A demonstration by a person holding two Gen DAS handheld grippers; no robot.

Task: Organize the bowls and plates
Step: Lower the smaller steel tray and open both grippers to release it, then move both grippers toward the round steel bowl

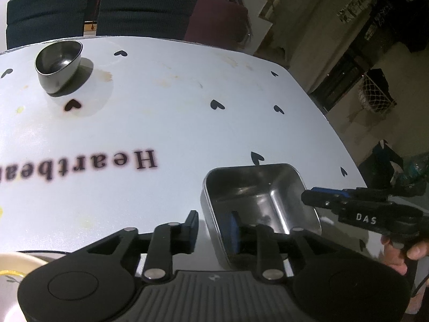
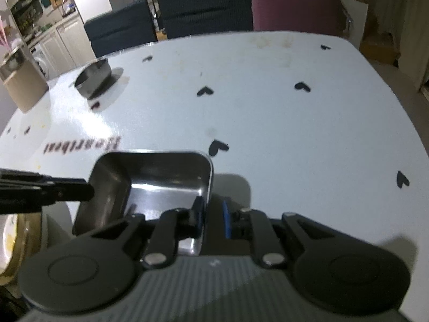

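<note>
A rectangular steel tray (image 1: pixel 257 187) (image 2: pixel 161 177) sits low over the white table, held between my two grippers. My left gripper (image 1: pixel 213 225) straddles the tray's left wall, one finger inside and one outside. The outer pad stands clear of the wall, so this gripper is open. It enters the right wrist view from the left, where the left gripper (image 2: pixel 88 190) reaches the tray's rim. My right gripper (image 2: pixel 213 214) (image 1: pixel 308 197) is shut on the tray's right wall. A round steel bowl (image 1: pixel 57 64) (image 2: pixel 93 77) stands alone at the far left of the table.
A cream plate with a gold rim (image 1: pixel 16 263) (image 2: pixel 10 238) lies at the near left edge. The table (image 1: pixel 161 123) has heart marks and printed lettering. Dark blue chairs (image 2: pixel 203 8) and a maroon chair (image 2: pixel 295 5) line the far side. A tan box (image 2: pixel 24 86) stands far left.
</note>
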